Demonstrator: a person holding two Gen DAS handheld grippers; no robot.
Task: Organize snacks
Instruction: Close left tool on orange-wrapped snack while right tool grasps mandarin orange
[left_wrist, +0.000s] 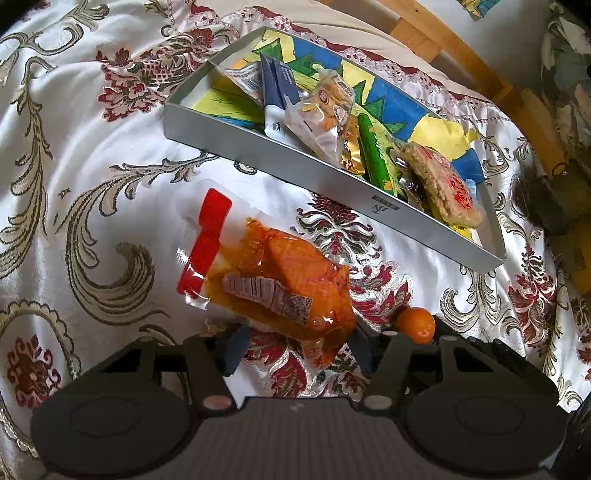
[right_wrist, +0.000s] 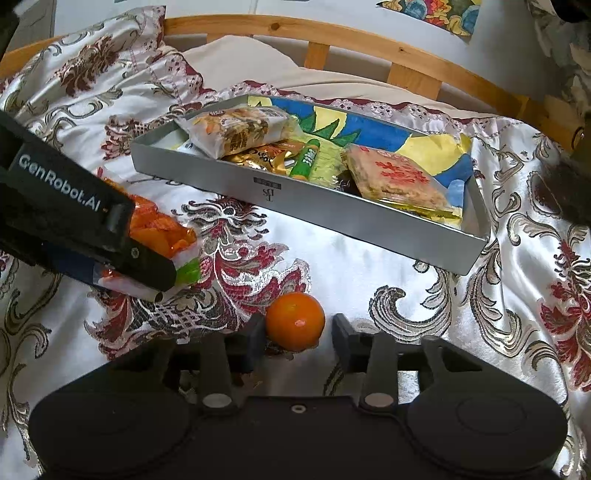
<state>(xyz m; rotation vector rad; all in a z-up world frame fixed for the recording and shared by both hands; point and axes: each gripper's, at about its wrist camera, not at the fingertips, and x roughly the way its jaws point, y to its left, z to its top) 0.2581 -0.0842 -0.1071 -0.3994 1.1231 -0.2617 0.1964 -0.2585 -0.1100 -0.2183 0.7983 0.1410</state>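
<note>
A grey metal tray (left_wrist: 295, 162) (right_wrist: 332, 210) lies on the patterned bedspread and holds several wrapped snacks. An orange snack pouch (left_wrist: 280, 280) with a red top lies in front of it. My left gripper (left_wrist: 295, 347) is open, its fingers on either side of the pouch's near end. In the right wrist view the left gripper's body (right_wrist: 74, 221) covers most of the pouch (right_wrist: 162, 229). A small orange (right_wrist: 295, 321) (left_wrist: 415, 325) sits on the cloth. My right gripper (right_wrist: 297, 339) is open with the orange between its fingers, a gap on each side.
A curved wooden bed rail (right_wrist: 332, 33) runs behind the tray. The white bedspread with red and gold pattern (left_wrist: 92, 147) covers the whole surface and rises in folds at the left (right_wrist: 92, 74). Dark objects (left_wrist: 546, 199) stand beyond the tray's right end.
</note>
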